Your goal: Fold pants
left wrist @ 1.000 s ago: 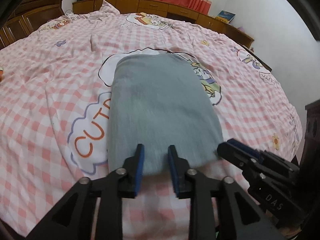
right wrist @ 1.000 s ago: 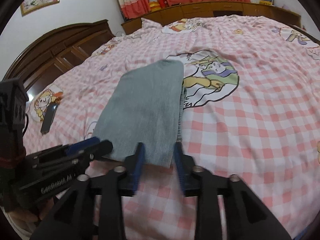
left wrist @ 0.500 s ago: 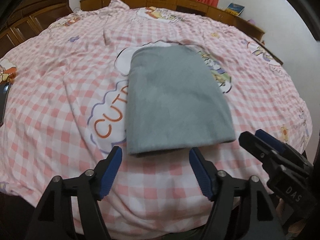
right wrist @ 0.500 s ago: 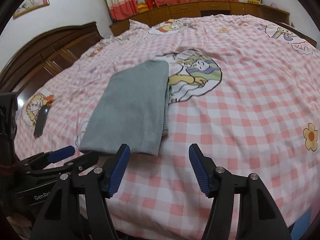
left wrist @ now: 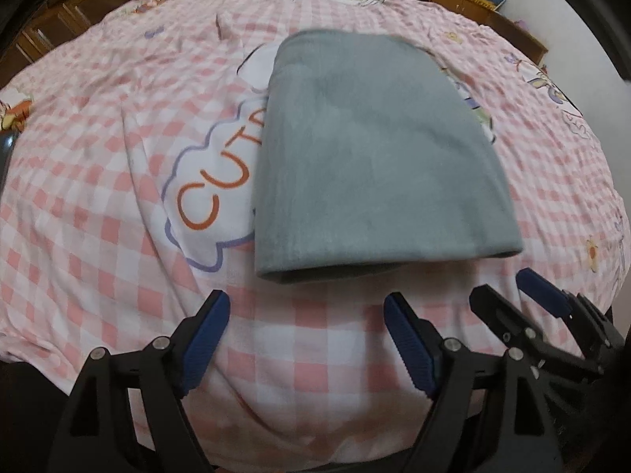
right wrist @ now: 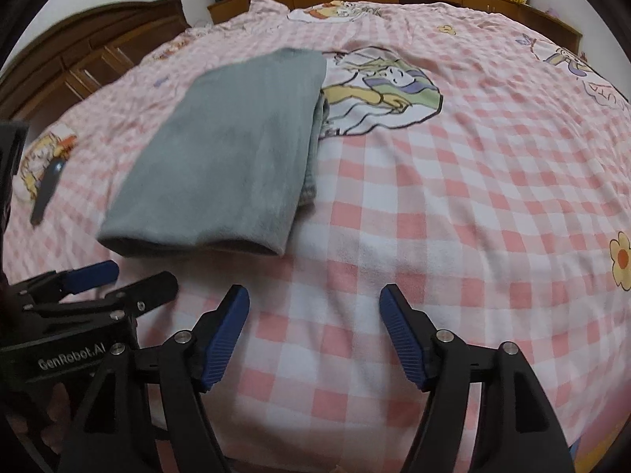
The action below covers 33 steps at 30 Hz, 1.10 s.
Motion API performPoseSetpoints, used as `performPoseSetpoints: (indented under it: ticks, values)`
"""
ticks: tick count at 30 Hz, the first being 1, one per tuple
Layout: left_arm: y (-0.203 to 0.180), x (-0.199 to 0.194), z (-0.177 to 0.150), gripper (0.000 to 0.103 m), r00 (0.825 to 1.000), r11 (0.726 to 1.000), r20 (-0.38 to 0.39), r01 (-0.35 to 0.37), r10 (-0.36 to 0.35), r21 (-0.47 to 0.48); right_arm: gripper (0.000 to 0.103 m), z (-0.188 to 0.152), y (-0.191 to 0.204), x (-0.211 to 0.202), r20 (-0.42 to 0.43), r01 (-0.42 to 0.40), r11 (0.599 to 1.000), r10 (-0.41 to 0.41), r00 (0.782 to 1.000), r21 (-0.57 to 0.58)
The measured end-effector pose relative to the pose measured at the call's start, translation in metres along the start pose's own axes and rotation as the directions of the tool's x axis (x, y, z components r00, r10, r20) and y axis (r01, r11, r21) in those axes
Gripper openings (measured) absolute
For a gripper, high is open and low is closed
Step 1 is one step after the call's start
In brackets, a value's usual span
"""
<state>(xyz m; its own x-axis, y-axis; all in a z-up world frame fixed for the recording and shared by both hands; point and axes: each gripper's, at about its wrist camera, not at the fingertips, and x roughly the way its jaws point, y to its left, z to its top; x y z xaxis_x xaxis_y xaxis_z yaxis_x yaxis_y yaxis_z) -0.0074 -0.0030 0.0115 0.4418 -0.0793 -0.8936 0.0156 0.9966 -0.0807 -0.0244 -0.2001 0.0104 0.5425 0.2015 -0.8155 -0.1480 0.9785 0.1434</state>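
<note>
Both claws, the left claw [left wrist: 307, 317] and right claw [right wrist: 314, 311], are opening and empty near the folded pants [left wrist: 374, 157], whose loose side layers could slide apart if nudged on the bed [right wrist: 473, 197].

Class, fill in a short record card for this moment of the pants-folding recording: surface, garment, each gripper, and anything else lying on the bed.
surface: bed with pink checked sheet, cartoon prints
garment: grey pants, folded into a flat stack, nearest folded edge facing the grippers
left gripper: jaws opening, nothing between them, short of the pants
right gripper: jaws opening, nothing between them, over bare sheet
other item: dark slim object on the sheet left of the pants, unidentifiable
</note>
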Motion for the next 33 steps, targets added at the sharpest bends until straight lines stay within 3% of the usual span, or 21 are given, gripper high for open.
performPoseSetpoints:
  ticks: [8,33]
  values:
    - [0.002,0.013,0.001,0.085,0.999,0.999,0.000,-0.033,0.033,-0.005,0.073,0.000,0.001,0.013,-0.031,0.027,1.000,-0.027,0.999,0.001]
    - [0.008,0.014,-0.001,0.085,1.000,1.000,0.015,-0.019,0.019,-0.011,0.075,0.003,0.003,0.019,-0.066,0.041,0.999,-0.042,0.997,-0.011]
